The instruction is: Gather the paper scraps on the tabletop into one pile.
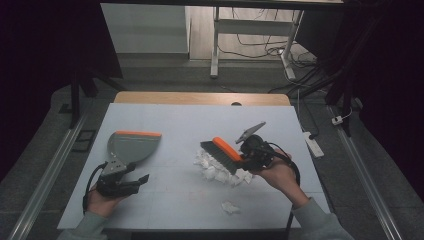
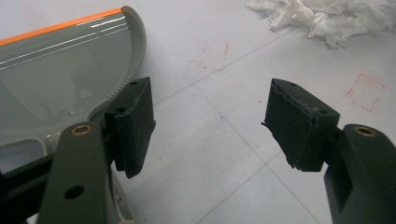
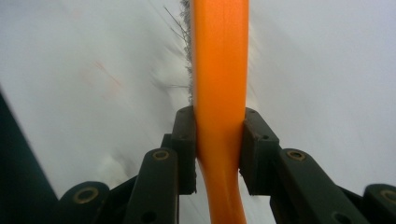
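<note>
High view: the right tongs (image 1: 248, 152) were clamped on the orange handle of a hand brush (image 1: 223, 154), whose dark bristles sat over a heap of crumpled white paper (image 1: 218, 171) near the middle of the counter (image 1: 190, 120). One stray paper scrap (image 1: 230, 207) lay apart, nearer the person. The left tongs (image 1: 141, 179) stood open and held nothing, just beside a grey dustpan (image 1: 131, 145) with an orange front edge. In the right gripper view both pads pressed the handle.
</note>
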`<state>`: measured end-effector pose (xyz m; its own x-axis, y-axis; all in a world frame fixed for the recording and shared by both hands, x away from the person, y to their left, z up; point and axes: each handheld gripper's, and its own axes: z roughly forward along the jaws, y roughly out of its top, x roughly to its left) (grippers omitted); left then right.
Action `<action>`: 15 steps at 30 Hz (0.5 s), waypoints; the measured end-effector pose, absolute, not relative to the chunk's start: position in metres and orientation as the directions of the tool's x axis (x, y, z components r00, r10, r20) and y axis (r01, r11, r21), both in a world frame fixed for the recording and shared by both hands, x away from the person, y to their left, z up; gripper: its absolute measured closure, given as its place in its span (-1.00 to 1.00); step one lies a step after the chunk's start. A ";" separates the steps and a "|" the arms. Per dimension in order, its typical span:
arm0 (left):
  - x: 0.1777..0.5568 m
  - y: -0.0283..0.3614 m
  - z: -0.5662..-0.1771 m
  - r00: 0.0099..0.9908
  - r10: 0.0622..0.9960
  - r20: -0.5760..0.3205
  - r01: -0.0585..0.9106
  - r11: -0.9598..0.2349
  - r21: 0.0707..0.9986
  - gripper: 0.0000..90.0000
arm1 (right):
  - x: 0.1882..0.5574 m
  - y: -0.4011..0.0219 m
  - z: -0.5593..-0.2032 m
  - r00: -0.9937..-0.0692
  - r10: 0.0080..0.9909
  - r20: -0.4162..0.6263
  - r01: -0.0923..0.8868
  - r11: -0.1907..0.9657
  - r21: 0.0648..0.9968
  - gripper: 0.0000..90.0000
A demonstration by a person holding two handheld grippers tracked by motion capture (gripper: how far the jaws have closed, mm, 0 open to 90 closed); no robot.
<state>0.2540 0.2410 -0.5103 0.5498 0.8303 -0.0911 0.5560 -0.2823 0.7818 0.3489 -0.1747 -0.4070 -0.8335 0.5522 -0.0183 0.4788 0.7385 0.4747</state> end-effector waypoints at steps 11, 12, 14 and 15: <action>0.253 0.238 -0.509 0.574 0.815 -0.084 0.539 -0.298 0.788 -0.25 | 0.341 -0.259 -0.427 -0.622 0.783 -0.032 0.725 0.590 0.355 0.56; 0.253 0.238 -0.509 0.577 0.813 -0.083 0.537 -0.302 0.788 -0.25 | 0.341 -0.261 -0.432 -0.616 0.787 -0.038 0.736 0.592 0.330 0.57; 0.253 0.236 -0.510 0.582 0.809 -0.078 0.538 -0.311 0.784 -0.25 | 0.340 -0.259 -0.438 -0.609 0.792 -0.039 0.749 0.591 0.299 0.57; 0.253 0.236 -0.511 0.584 0.808 -0.077 0.538 -0.314 0.782 -0.25 | 0.339 -0.255 -0.439 -0.606 0.794 -0.043 0.753 0.591 0.289 0.57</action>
